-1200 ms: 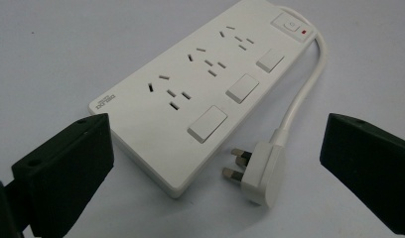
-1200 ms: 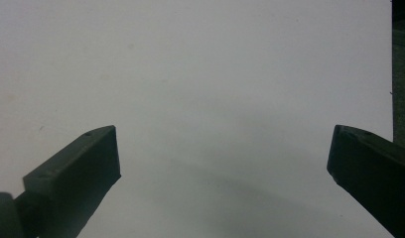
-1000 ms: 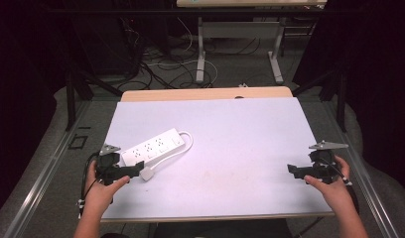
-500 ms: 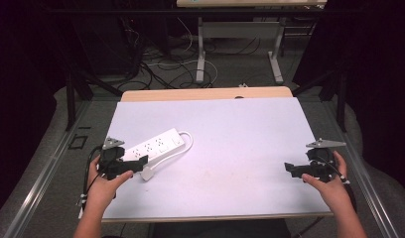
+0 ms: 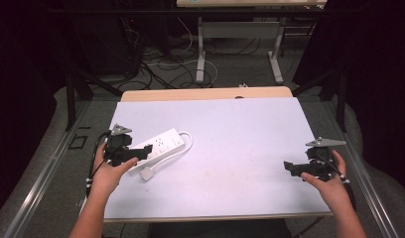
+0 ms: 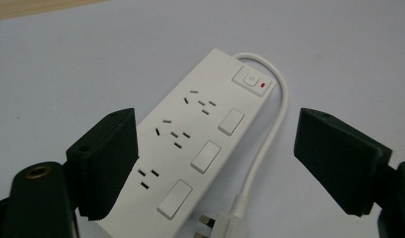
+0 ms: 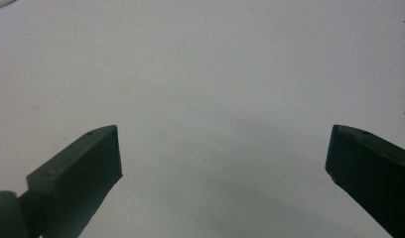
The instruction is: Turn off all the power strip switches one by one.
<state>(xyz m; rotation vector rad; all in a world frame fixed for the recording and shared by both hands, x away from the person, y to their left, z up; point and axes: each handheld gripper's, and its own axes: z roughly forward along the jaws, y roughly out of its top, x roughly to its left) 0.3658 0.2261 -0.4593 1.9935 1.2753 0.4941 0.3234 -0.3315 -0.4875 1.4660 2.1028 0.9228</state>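
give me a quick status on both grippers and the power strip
Left gripper open, jaws just closing, straddling power strip, no contact. Right gripper open over bare table. Nothing in the way.

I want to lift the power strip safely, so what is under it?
The power strip lies flat on the white table; cable and plug lie beside it. Its underside is covered.

A lab: dark curtains [image 5: 379, 74], floor cables [image 5: 161, 59], bare test table [image 5: 230, 129].

I see: white plastic power strip [image 6: 190, 144], red indicator light [image 6: 262, 86] | pale lilac-grey table mat [image 5: 230, 129] | matte black left gripper [image 5: 147, 149]
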